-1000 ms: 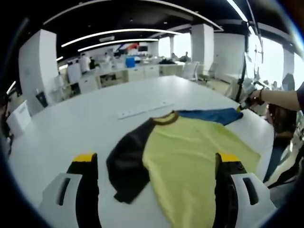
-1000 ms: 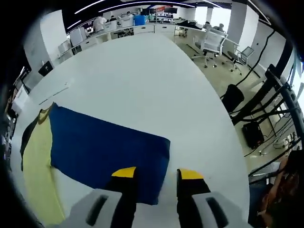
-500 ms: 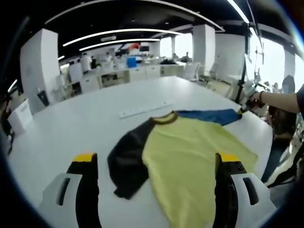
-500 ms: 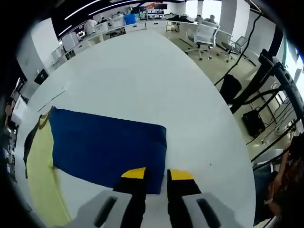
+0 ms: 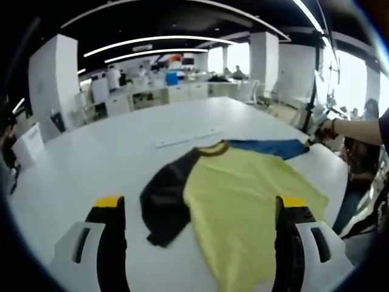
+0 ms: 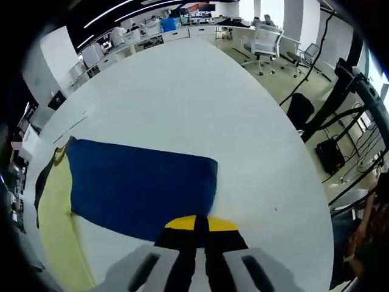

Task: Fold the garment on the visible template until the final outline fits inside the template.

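1. Jaws first: the right gripper (image 6: pixel 196 224) has its yellow-tipped jaws pressed together right at the cuff edge of the blue sleeve (image 6: pixel 140 188). It looks clamped on that hem, though the cloth between the tips is hard to make out. The left gripper (image 5: pixel 200 201) is spread wide, nothing in it, hovering above the shirt's lower part.

2. The shirt (image 5: pixel 243 194) lies flat on the white table (image 5: pixel 91 158): yellow body, black sleeve (image 5: pixel 164 198) on one side, blue sleeve stretched out on the other, brownish collar at the far end. In the left gripper view you can see a hand (image 5: pixel 331 126) out at the blue sleeve's tip.

3. I can't pick out any template outline on the table from these shots, so no idea how the shirt sits against it.

4. Step in hand, my guess: first fold, the blue sleeve getting picked up at the cuff. Nothing is folded yet, so it's early days.

5. Next move probably wants the cuff lifted and carried across onto the yellow body, keeping the fold line straight near the shoulder. The left gripper could pin the body so it doesn't drag.

6. Further out: a white strip (image 5: pixel 185 135) lies on the table beyond the collar, with desks, chairs and people in the background.
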Action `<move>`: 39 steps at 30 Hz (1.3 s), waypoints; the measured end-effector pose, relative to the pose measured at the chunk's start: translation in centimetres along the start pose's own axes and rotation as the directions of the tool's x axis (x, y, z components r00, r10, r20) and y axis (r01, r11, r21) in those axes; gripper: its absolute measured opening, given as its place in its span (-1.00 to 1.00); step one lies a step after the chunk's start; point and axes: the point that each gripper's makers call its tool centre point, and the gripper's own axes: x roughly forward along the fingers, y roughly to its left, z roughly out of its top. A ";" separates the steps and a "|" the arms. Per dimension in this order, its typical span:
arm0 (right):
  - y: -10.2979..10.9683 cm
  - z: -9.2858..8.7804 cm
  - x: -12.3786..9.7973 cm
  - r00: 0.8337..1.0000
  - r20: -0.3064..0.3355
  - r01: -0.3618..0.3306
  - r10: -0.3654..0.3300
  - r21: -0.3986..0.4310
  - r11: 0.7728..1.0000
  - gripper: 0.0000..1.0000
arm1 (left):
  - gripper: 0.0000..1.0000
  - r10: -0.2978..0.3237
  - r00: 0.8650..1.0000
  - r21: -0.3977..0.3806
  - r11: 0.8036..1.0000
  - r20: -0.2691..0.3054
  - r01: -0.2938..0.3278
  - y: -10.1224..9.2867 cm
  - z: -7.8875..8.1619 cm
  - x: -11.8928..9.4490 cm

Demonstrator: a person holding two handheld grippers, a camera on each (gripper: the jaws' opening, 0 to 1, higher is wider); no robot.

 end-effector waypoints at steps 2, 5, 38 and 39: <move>-0.1 0.0 0.0 1.000 0.000 0.000 0.000 0.003 1.000 -1.00 | 0.99 0.000 1.000 0.000 1.000 -0.001 0.000 -0.1 0.0 -0.1; 0.0 0.2 -0.3 1.000 0.009 0.003 -0.003 0.001 1.000 -1.00 | 0.99 0.000 1.000 0.001 1.000 -0.007 0.000 -0.1 -0.2 -0.3; 10.5 5.2 -4.1 0.982 0.111 -0.121 0.150 -0.234 0.965 -1.00 | 0.98 -0.021 1.000 0.005 1.000 -0.001 0.021 -0.5 -0.4 -1.7; 10.8 5.2 -4.2 0.982 0.113 -0.122 0.152 -0.239 0.963 -1.00 | 0.98 -0.022 1.000 0.004 1.000 -0.006 0.022 -0.5 -0.6 -1.8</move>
